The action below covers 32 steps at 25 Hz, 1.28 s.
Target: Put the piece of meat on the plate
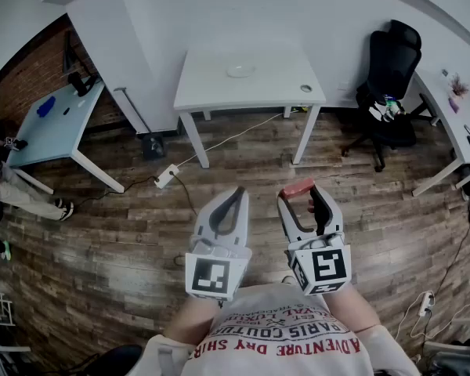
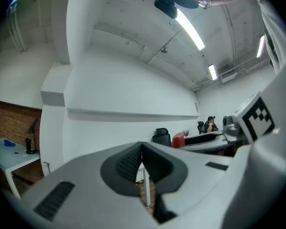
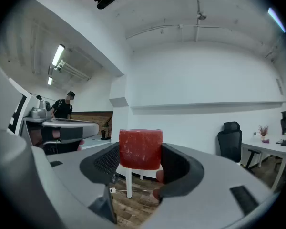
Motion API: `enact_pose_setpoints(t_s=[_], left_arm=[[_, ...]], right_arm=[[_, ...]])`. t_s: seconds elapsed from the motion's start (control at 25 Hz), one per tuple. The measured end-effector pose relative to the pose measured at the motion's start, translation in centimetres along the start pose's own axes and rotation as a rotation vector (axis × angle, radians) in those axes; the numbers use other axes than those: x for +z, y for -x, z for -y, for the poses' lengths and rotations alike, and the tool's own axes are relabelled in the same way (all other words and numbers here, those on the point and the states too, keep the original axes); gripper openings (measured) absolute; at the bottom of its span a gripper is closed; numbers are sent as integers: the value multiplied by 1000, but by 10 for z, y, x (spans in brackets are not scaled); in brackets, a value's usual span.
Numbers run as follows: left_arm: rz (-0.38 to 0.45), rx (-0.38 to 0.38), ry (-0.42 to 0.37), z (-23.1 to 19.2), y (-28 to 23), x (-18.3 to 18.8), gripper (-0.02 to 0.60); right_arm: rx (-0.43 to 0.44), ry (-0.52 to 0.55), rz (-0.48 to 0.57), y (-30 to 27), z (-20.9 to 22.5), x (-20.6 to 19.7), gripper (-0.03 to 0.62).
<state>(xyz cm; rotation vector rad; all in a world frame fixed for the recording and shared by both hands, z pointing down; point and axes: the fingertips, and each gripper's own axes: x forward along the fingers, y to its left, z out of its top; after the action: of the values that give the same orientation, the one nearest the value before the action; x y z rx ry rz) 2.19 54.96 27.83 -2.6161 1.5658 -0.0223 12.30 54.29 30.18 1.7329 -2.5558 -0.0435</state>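
Nearest the person, the left hand-held gripper [image 1: 236,194] is hanging clenched and empty, while the right hand-held gripper [image 1: 302,197] is grasping the piece of meat [image 1: 298,188] above the floor [image 1: 102,233]. The pickup looks done. The plate [image 1: 240,70] is waiting on the far worktop [image 1: 211,84].
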Motion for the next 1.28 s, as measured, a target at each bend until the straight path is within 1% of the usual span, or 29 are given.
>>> enact_pose_setpoints(t_s=[0.32,0.44,0.52,0.68,0.8,1.0,1.16,1.28], left_arm=[[7,-8,15,-16,13,1,6],[10,-7,20,-23,20,-1,6],[9,-2,29,-30,25,-2,6],[9,14,35,-46,34,-7,6],[5,31,45,-54,34,-13,6],[0,53,66,-63,16,-23,6],[-2,73,48,-71,-13,-31,6],[1,95,22,-83,-46,-33,6]], right_arm=[[-19,5,1,-2,-18,5,274],[-22,-23,3,-2,-26,6,275],[-21,-46,7,-2,-32,6,273],[-16,-20,11,-8,-46,9,273],[-1,-21,-6,-14,-49,3,273],[27,-25,-24,-36,-39,-10,273],[63,-25,-15,-66,-20,-17,273],[89,-55,-22,-99,0,-21,273]])
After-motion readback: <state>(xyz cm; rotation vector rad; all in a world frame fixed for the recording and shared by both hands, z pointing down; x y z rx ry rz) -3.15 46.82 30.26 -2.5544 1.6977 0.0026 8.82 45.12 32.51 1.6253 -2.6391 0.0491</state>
